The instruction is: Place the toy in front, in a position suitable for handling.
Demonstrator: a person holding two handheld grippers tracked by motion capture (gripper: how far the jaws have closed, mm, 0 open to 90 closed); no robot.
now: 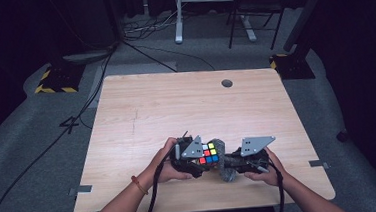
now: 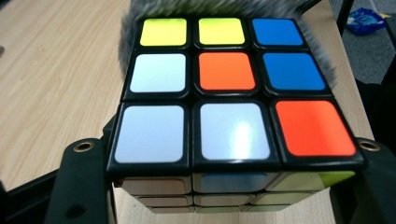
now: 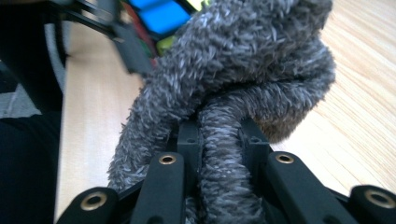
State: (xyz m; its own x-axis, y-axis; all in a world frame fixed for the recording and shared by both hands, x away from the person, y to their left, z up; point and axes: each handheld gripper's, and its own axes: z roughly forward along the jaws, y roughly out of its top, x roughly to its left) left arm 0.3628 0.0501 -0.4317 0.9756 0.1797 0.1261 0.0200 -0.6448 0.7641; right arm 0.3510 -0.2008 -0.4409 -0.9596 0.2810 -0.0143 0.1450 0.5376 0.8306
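**Cube clamped, cloth pinched: slip risk on both sides**

I have the left gripper (image 1: 195,158) clamped on the multicoloured plastic puzzle cube (image 2: 233,88), held near the front edge of the light wooden table (image 1: 176,107); I cannot tell whether it rests on the top. The right gripper (image 3: 219,140) is pinched on a fold of the fuzzy grey cloth (image 3: 252,65), which presses against the cube's far side.

I judge two hazards. The jaws hold the cube near its lower edge, so firm wiping could twist a layer or lever it free. The cloth is held by one narrow fold; dragging could pull it loose.
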